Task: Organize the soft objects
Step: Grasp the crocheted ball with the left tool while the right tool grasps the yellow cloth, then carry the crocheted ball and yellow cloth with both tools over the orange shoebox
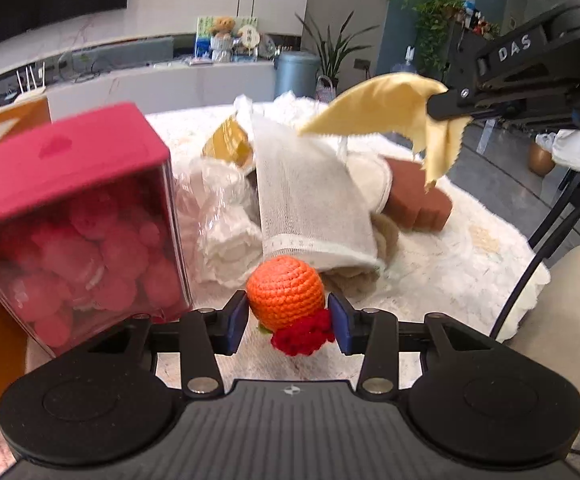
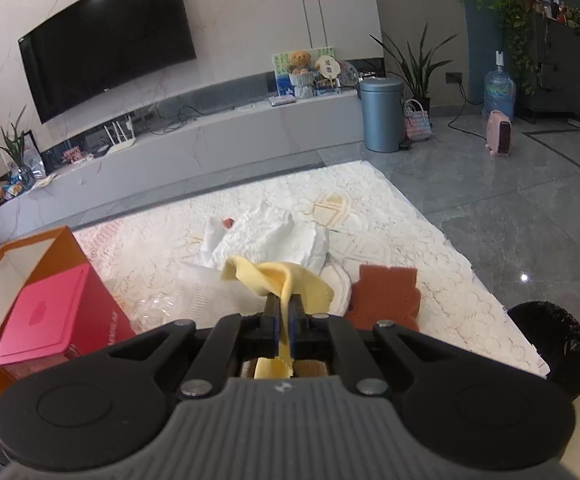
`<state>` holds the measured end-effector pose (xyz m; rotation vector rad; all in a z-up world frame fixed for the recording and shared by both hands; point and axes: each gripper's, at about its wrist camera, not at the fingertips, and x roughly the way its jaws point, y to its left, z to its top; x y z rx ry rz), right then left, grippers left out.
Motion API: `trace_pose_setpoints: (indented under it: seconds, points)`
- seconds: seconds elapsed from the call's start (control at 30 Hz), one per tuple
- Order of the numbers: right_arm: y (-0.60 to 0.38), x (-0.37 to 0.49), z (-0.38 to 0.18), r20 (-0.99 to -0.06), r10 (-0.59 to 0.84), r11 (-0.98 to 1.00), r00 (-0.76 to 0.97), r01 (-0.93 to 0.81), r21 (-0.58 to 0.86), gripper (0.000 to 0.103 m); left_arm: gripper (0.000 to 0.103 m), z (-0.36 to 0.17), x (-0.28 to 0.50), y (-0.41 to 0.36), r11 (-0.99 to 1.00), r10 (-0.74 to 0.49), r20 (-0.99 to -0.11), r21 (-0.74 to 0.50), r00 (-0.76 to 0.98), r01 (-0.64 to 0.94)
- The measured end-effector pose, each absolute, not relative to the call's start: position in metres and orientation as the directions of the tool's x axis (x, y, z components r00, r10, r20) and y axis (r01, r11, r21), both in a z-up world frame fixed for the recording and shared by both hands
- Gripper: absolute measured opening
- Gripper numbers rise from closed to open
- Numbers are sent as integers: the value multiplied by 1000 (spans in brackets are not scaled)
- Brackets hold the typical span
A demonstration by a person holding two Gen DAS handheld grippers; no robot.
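My left gripper [image 1: 288, 314] is shut on an orange crochet ball [image 1: 286, 290] with a red crochet piece [image 1: 302, 334] below it, held above the white lace table cover [image 1: 450, 256]. My right gripper [image 2: 285, 306] is shut on a yellow cloth [image 2: 278, 278] and holds it in the air; the cloth also shows in the left wrist view [image 1: 390, 108], pinched by the right gripper [image 1: 446, 106]. On the table lies a pile: a white mesh cloth [image 1: 310, 196], white fabric [image 2: 274, 240], a beige towel [image 1: 370, 264] and a brown sponge [image 1: 418, 200], which also shows in the right wrist view [image 2: 386, 296].
A clear box with a pink lid [image 1: 66, 160], full of pink soft pieces, stands at the left inside an orange box [image 2: 18, 256]. Crinkled plastic wrap [image 1: 210, 208] lies beside it. The table's right edge drops to a grey floor [image 2: 530, 208].
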<state>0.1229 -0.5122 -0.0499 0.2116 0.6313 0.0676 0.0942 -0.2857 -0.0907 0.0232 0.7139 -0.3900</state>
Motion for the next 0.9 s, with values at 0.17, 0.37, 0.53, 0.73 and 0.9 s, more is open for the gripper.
trace_pose_setpoints:
  seconds: [0.17,0.37,0.53,0.73,0.9]
  points:
    - [-504,111,-32,-529,147,975,836,-32,221,1,49,-66,87,-273,934,-338,-605,-124,721,334]
    - [-486,90,-1,-416,199,966,887,-106,235,1,50,-31,79,-244,956,-291,-551,-140,782,257]
    - [-469,71,25,-297,237,954,925,-164,251,1,50,-3,69,-206,973,-229,-504,-126,833,191]
    - [-441,52,46,-195,334,924,922,-279,263,1,49,20,60,-147,994,-82,-452,-105,888,38]
    - [-404,51,48,-167,503,843,848,-439,311,1,50,36,57,-107,990,-22,-409,-138,912,-38]
